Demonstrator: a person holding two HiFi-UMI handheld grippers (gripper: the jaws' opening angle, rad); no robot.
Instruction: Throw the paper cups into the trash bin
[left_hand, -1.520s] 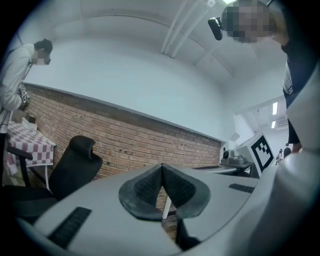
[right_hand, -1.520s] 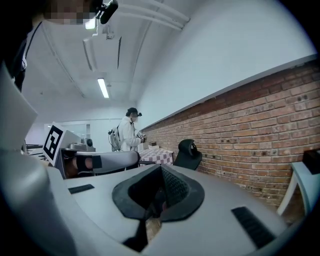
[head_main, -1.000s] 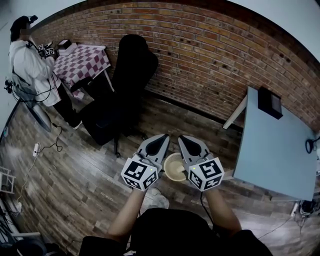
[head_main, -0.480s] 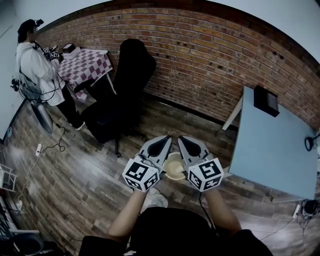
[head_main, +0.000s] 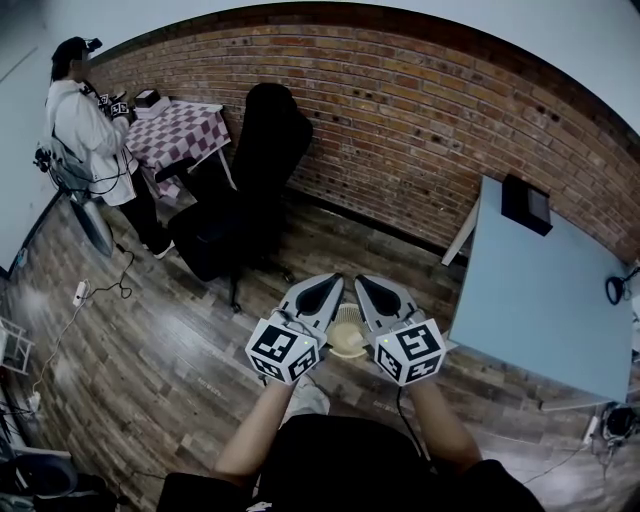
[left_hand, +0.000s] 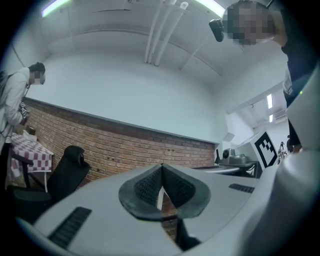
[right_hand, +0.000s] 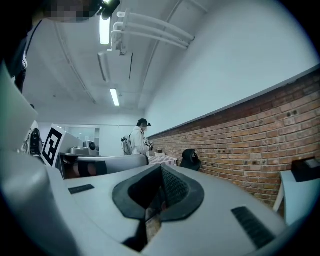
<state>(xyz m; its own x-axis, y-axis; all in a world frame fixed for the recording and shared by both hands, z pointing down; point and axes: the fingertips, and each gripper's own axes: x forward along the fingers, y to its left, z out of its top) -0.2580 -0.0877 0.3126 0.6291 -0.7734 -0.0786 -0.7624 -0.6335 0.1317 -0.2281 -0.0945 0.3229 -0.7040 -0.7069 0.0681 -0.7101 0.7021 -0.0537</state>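
A paper cup (head_main: 347, 338), beige with its mouth up, hangs between the two gripper bodies in the head view, in front of the person's torso. My right gripper (head_main: 364, 281) is shut, and the cup's rim lies against its inner side. In the right gripper view a thin beige strip (right_hand: 152, 222) is pinched low between the pads. My left gripper (head_main: 331, 279) is shut just left of the cup. A thin pale sliver shows in its slit, and I cannot tell what that is. Both grippers point forward and slightly up toward the brick wall (head_main: 400, 110).
A black office chair (head_main: 255, 150) stands ahead on the wood floor. A blue-grey table (head_main: 540, 290) with a black box (head_main: 527, 203) is at the right. At the far left a person (head_main: 85, 120) stands by a checkered table (head_main: 175, 130). Cables and a power strip (head_main: 80, 292) lie at the left.
The view has shifted: the blue-grey table has slid left and the far person sits higher in the picture. Both grippers and the cup keep the same pose in front of the body.
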